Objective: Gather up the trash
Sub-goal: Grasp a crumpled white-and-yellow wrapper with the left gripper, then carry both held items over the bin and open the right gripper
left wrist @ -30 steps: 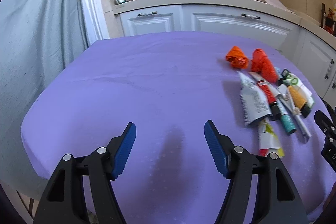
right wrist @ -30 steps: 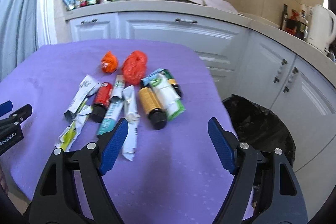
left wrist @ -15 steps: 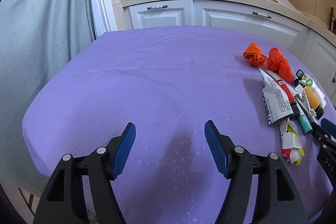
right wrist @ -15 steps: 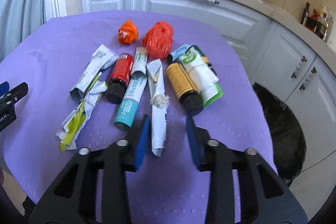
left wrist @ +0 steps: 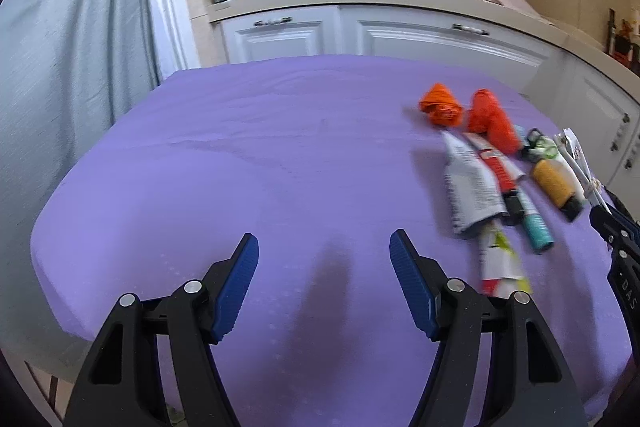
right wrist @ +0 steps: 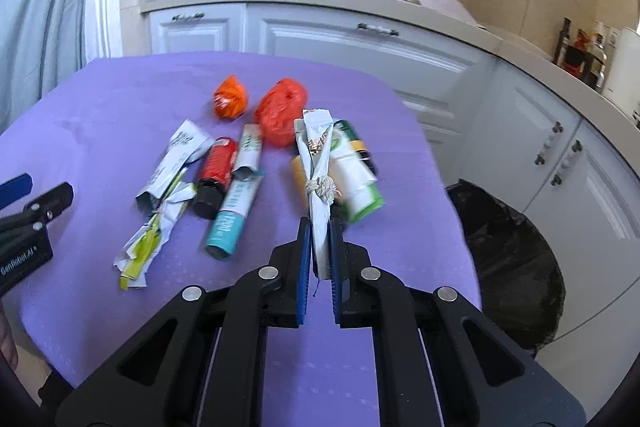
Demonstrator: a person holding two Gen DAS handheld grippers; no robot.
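Right gripper (right wrist: pixel 319 247) fingers clamp one white knotted wrapper (right wrist: pixel 317 163), lifted above the bench (right wrist: pixel 100 131). Left gripper (left wrist: pixel 324 287) fingers stand wide, empty. Remaining trash lies on the bench; black-lined bin (right wrist: pixel 516 259) waits right. Collection barely begun.

Knotted white wrapper (right wrist: pixel 318 163) stood raised above the purple table (right wrist: pixel 100 115); orange bags (right wrist: pixel 282 111), tubes (right wrist: pixel 232 215) and bottles (right wrist: pixel 214 167) lay clustered there.
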